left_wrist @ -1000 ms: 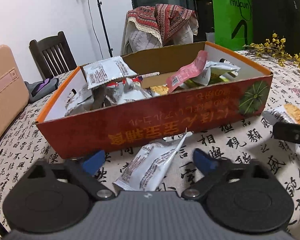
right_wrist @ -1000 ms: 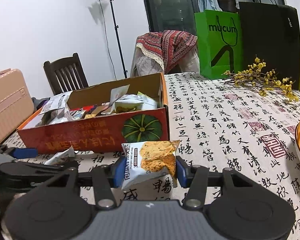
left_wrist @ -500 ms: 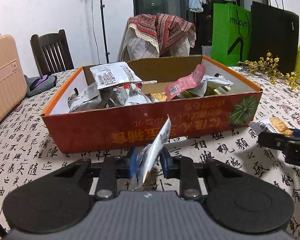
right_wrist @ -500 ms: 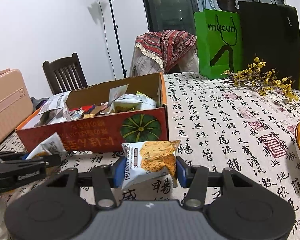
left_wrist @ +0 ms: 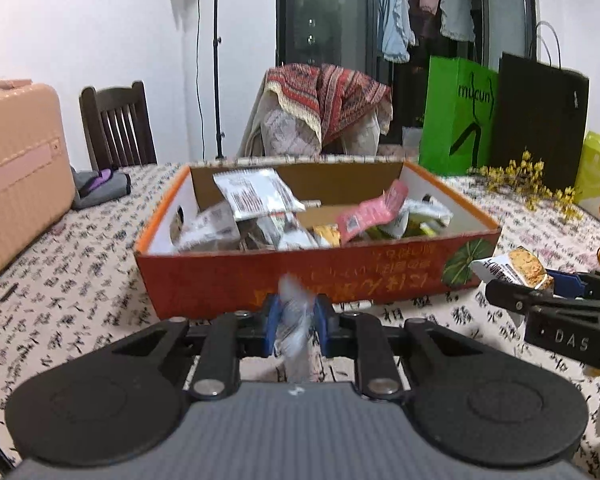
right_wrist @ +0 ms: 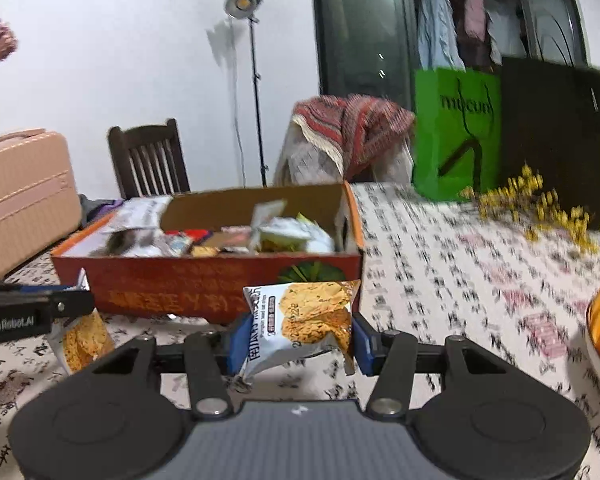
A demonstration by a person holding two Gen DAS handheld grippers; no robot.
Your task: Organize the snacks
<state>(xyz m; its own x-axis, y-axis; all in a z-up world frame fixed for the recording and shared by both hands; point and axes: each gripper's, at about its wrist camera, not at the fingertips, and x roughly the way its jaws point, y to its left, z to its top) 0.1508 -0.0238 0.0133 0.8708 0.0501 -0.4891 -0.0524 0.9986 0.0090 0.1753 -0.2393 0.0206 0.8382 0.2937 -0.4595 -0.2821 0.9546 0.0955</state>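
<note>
We note the left gripper [left_wrist: 296, 322] fingers closing on a silvery packet [left_wrist: 294, 332], low centre frame, right gripper [right_wrist: 296, 338] fingers clamping a cracker packet [right_wrist: 304, 322]; both await carrying over the snack box [left_wrist: 300, 276] wall above.

Left gripper [left_wrist: 296, 322] closing; right gripper [right_wrist: 298, 338] clamped.

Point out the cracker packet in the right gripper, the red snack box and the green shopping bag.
cracker packet [right_wrist: 308, 320]: right wrist view, printed front of the packet.
red snack box [left_wrist: 340, 276]: left wrist view, red front wall.
green shopping bag [right_wrist: 456, 128]: right wrist view, its front face.
</note>
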